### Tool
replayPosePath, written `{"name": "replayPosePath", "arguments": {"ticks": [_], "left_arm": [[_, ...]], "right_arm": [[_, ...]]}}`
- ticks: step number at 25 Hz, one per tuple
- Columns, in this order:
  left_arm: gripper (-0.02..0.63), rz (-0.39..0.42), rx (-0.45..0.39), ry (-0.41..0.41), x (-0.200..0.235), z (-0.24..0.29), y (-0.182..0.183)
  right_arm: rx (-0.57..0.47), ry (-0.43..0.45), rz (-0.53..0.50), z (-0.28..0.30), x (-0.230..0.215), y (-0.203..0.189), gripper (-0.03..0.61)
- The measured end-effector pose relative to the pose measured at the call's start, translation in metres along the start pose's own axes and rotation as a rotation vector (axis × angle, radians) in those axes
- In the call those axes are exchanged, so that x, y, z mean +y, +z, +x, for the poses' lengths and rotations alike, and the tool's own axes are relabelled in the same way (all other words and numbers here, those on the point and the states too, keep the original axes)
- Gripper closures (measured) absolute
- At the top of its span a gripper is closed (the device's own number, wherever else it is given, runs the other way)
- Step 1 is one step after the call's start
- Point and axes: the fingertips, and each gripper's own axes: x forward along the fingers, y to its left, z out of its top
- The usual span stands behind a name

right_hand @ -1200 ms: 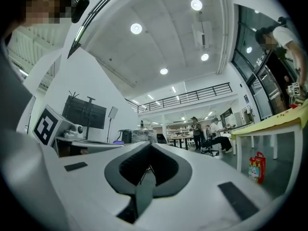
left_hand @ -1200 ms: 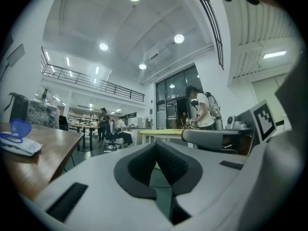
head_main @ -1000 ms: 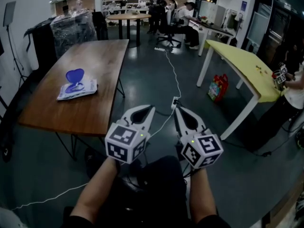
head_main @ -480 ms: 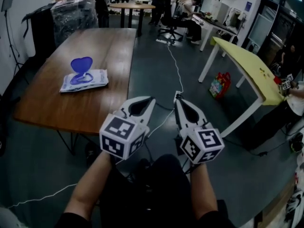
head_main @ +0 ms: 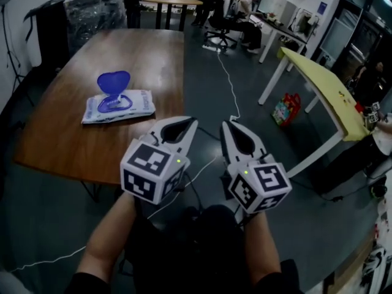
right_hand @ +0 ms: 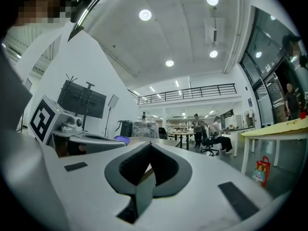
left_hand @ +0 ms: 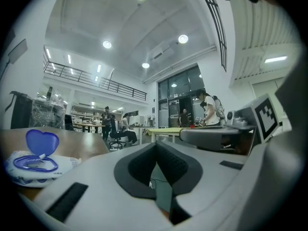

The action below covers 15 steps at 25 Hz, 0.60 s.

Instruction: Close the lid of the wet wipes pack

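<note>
A white wet wipes pack [head_main: 119, 108] lies on the brown wooden table [head_main: 73, 146], with its blue lid [head_main: 114, 81] standing open and upright at its far edge. The pack [left_hand: 33, 163] and the lid [left_hand: 42, 142] also show at the lower left of the left gripper view. My left gripper [head_main: 193, 122] is shut and empty, held level to the right of the pack, over the table's right front corner and apart from the pack. To its right, my right gripper [head_main: 225, 125] is shut and empty above the floor. A bit of the blue lid [right_hand: 121, 139] peeks past the left gripper in the right gripper view.
A yellow table [head_main: 321, 90] stands at the right, with a red bag [head_main: 283, 109] under it. A white cable [head_main: 228, 90] runs across the dark floor between the tables. People sit and stand at desks far back [head_main: 248, 11]. Wrapped equipment [head_main: 92, 14] stands behind the wooden table.
Both grippers and the view have advanced toward the wooden table, so the pack now lies closer, just left of the left gripper. Both grippers stay shut.
</note>
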Motion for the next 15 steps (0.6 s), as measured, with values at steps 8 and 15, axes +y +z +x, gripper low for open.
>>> {"name": "replayPosePath", "arguments": {"ticks": [8,15], "left_arm": [[0.607,0.004,0.003,0.089,0.021,-0.040,0.008],[0.607,0.027,0.021,0.122,0.045,-0.069,0.011]], "right_arm": [[-0.005,0.057,0.014,0.009,0.035,0.013,0.572],[-0.022,0.079,0.039,0.022,0.066,0.017,0.572]]}}
